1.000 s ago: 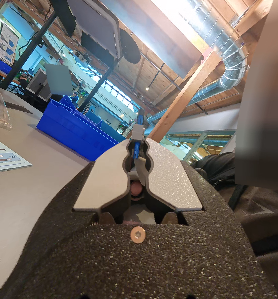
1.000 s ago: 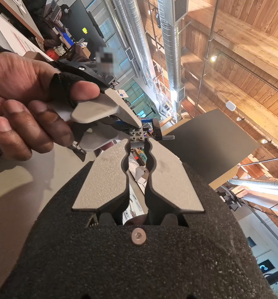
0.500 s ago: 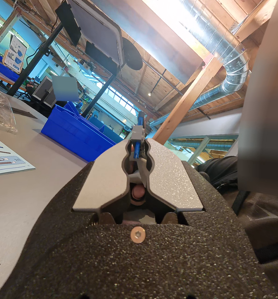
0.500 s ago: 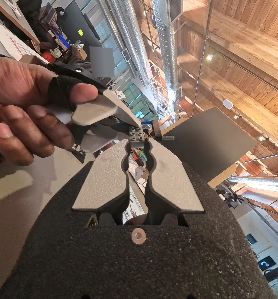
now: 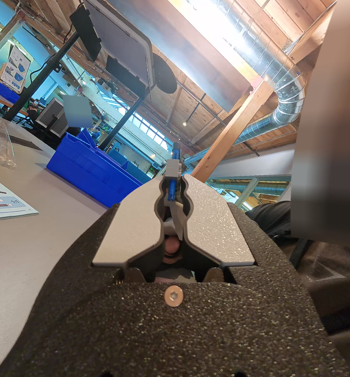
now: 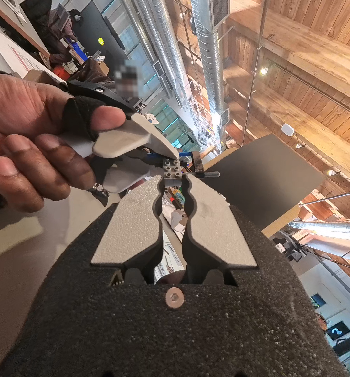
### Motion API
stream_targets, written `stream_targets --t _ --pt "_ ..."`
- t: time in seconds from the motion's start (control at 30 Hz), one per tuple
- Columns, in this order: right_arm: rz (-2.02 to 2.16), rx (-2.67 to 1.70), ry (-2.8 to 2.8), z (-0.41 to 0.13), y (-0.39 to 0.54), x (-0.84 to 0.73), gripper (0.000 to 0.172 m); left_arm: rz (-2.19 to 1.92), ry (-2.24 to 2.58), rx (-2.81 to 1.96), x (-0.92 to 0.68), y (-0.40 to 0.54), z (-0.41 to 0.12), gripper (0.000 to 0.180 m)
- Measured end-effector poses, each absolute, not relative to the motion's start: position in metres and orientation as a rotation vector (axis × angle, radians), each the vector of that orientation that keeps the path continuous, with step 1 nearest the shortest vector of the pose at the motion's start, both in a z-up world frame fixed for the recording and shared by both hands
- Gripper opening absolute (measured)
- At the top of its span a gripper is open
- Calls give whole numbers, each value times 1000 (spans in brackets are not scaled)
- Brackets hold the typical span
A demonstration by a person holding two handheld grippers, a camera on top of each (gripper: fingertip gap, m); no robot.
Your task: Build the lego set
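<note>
Both tongs grip one small grey studded brick assy (image 6: 172, 170) w/ blue pin (image 5: 171, 190): right gripper (image 6: 172, 180) near end, left gripper (image 5: 172, 179) far-left side. Parts already joined; remainder unclear.

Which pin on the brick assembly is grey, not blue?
The lower pin, sticking out past the black bar beside the right gripper; the upper pin is blue.

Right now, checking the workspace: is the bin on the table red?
No, the bin on the table is blue.
</note>
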State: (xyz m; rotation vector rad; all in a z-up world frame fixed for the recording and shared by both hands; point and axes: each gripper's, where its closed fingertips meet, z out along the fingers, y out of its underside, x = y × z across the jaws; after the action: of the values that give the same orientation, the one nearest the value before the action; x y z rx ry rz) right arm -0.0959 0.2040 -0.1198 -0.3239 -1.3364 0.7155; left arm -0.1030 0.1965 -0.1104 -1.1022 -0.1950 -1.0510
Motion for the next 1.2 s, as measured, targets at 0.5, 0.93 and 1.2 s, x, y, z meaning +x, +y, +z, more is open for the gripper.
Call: stream_targets --t 0.5,0.93,1.2 --pt "1009 -555 -1594 -136 224 -102 28 -812 -123 -1247 -119 194 -121 11" --pt "1633 -820 -1966 -118 222 -87 25 -618 157 -1548 -88 198 -142 11" --pt "1574 -794 -2114 -134 207 -78 21 -633 215 -1590 -75 200 -150 11"
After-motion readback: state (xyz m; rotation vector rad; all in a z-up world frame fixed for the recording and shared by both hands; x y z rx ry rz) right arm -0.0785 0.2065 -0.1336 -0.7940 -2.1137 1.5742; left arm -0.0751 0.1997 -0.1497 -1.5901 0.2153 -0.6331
